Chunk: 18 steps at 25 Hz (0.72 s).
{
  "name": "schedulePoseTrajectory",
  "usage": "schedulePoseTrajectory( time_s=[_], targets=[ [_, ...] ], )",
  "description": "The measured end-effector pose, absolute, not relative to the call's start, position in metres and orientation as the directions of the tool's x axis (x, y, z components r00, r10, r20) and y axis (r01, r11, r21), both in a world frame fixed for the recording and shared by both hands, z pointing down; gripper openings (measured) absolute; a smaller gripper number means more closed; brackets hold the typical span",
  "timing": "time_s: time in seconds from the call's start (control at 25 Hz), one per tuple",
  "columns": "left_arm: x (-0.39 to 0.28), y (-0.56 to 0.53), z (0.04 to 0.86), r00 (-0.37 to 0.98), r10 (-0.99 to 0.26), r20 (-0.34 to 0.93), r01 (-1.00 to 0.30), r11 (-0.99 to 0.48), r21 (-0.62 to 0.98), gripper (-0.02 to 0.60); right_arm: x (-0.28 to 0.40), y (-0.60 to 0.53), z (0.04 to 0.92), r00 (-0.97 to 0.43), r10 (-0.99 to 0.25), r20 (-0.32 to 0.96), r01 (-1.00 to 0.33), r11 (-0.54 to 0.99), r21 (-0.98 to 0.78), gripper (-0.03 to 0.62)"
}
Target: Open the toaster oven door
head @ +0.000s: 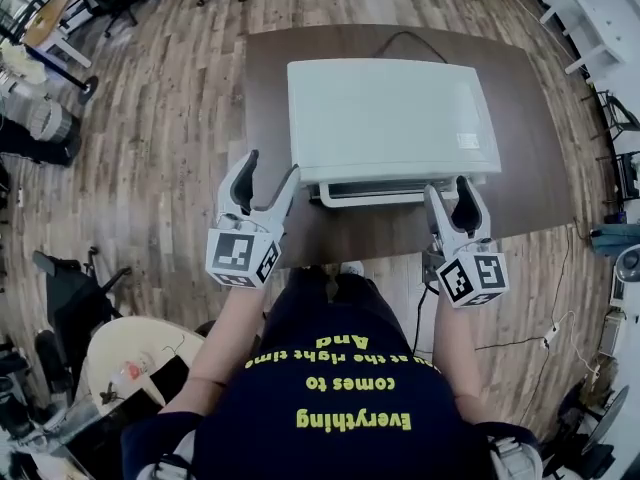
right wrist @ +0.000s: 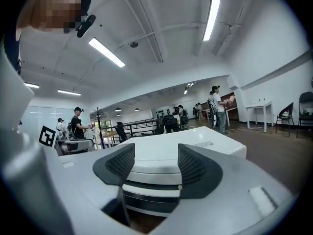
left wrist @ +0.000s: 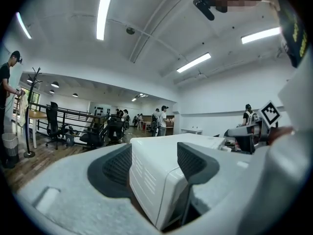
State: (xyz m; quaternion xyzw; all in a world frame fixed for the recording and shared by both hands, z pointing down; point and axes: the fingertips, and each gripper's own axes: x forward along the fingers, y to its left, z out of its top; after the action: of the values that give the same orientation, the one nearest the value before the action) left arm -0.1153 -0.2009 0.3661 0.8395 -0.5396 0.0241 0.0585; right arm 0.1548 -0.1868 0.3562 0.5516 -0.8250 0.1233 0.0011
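toaster oven: on tabletop | left tool: jaws wide apart, gripping nothing, at oven's front-left corner | right tool: jaws wide apart, gripping nothing, at oven's front-right corner

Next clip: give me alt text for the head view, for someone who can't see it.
Seen from above, a white toaster oven sits on a dark brown table, door apparently shut, its handle facing the person. The left gripper and right gripper, both open, are held near its front corners, gripping nothing.
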Motion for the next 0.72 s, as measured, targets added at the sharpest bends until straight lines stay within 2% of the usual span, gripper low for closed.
schedulePoseTrajectory(
  time_s=[0.16,0.4,0.72],
  targets=[
    [-0.115,-0.203,0.374,0.453,-0.884,0.116,-0.891,-0.446,0.088,0.293,0.159,-0.187,0.365,-0.344,-0.923,0.174,-0.931,0.312,-0.187,0.270],
    [-0.103,-0.191,0.384,0.490,-0.863,0.128,-0.871,-0.476,0.121,0.305,0.203,-0.198,0.370,-0.252,-0.940,0.229,-0.965,0.225,-0.137,0.262],
    [-0.076,-0.174,0.407,0.535,-0.828,0.170,-0.842,-0.505,0.190,0.304,0.221,-0.199,0.388,-0.264,-0.923,0.281,-0.962,0.230,-0.148,0.227]
  ],
)
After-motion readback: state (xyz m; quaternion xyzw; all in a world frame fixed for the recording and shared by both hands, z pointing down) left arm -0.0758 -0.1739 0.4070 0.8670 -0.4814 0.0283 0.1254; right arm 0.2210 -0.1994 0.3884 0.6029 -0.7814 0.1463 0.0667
